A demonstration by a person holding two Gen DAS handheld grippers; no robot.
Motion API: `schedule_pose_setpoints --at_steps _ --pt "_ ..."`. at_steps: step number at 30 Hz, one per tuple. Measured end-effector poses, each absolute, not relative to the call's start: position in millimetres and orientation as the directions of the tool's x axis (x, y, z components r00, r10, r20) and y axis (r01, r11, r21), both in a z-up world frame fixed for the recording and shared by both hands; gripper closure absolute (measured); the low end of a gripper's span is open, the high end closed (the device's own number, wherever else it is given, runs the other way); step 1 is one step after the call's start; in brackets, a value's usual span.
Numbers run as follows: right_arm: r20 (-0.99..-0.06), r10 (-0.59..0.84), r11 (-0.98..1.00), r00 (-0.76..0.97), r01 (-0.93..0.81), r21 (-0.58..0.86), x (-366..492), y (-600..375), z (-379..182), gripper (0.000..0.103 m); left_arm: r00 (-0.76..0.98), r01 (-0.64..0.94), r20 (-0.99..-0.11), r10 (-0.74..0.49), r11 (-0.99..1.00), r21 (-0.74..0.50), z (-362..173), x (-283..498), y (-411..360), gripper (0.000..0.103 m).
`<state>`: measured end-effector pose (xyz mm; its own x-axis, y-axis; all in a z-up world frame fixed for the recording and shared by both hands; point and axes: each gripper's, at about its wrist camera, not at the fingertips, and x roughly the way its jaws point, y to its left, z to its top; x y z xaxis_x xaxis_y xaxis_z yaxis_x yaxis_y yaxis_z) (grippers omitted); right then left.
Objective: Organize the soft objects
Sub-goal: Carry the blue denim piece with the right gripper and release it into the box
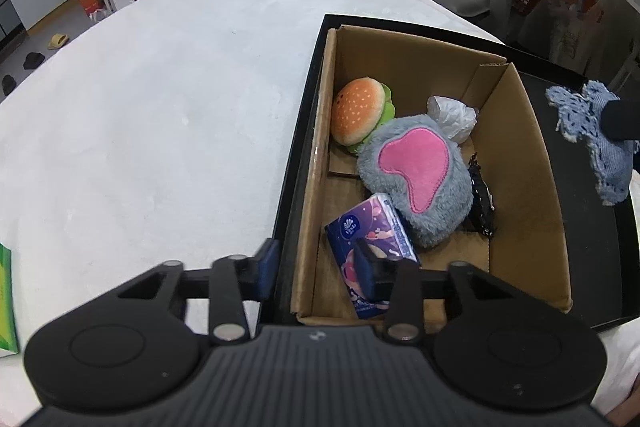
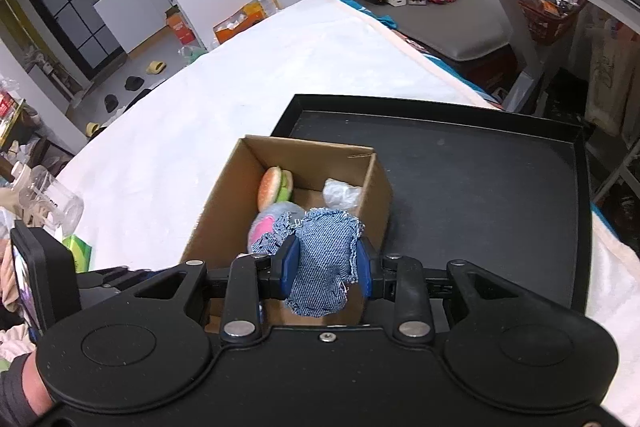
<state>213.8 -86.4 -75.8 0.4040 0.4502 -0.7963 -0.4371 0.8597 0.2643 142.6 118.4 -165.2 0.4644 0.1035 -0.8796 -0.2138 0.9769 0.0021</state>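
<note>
Right fingers [image 2: 326, 273] pinching denim piece [image 2: 324, 259] above box [image 2: 224, 203]. Left fingers [image 1: 316, 269] straddle box wall, touching nothing; tissue pack [image 1: 368, 231] beside right finger.

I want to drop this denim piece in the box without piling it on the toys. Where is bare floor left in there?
Bare cardboard shows along the box's right wall, beside the grey plush, and at the near right corner past the tissue pack. The far left, with burger, plush and white bag, is crowded. The black tray right of the box is bare too.
</note>
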Motion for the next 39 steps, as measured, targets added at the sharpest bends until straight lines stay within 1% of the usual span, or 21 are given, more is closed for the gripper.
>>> schedule_pose_setpoints --at_steps 2,8,9,21,22,23,25,32,35,39 --pt "-0.794 0.459 0.853 0.398 -0.446 0.270 212 -82 -75 0.073 0.459 -0.223 -0.883 0.100 0.975 -0.006 -167 143 120 0.079" --pt "-0.794 0.474 0.837 0.380 -0.476 0.272 208 -71 -77 0.073 0.464 -0.231 -0.879 0.108 0.973 -0.002 -166 141 122 0.092" --pt "-0.796 0.474 0.835 0.376 -0.479 0.271 208 -69 -78 0.073 0.464 -0.234 -0.879 0.113 0.972 0.001 -166 141 122 0.093" --pt "-0.810 0.487 0.808 0.328 -0.521 0.275 203 -48 -86 0.071 0.478 -0.242 -0.871 0.116 0.970 -0.003 -165 139 124 0.093" --pt "-0.811 0.489 0.804 0.321 -0.526 0.277 203 -47 -87 0.068 0.476 -0.243 -0.872 0.115 0.970 -0.005 -165 139 125 0.093" --pt "-0.815 0.490 0.799 0.310 -0.532 0.279 202 -45 -88 0.067 0.475 -0.244 -0.873 0.114 0.970 -0.007 -165 139 125 0.093" --pt "-0.829 0.477 0.804 0.292 -0.526 0.278 203 -44 -92 0.049 0.473 -0.245 -0.874 0.112 0.969 -0.008 -165 140 126 0.093" --pt "-0.818 0.483 0.811 0.312 -0.512 0.283 203 -54 -86 0.048 0.477 -0.246 -0.872 0.110 0.969 -0.013 -161 139 126 0.093" --pt "-0.815 0.486 0.811 0.315 -0.510 0.286 202 -59 -85 0.048 0.475 -0.235 -0.874 0.107 0.972 -0.009 -159 139 124 0.090" --pt "-0.816 0.482 0.820 0.318 -0.491 0.293 200 -67 -83 0.044 0.455 -0.231 -0.885 0.099 0.973 -0.010 -155 136 121 0.090"
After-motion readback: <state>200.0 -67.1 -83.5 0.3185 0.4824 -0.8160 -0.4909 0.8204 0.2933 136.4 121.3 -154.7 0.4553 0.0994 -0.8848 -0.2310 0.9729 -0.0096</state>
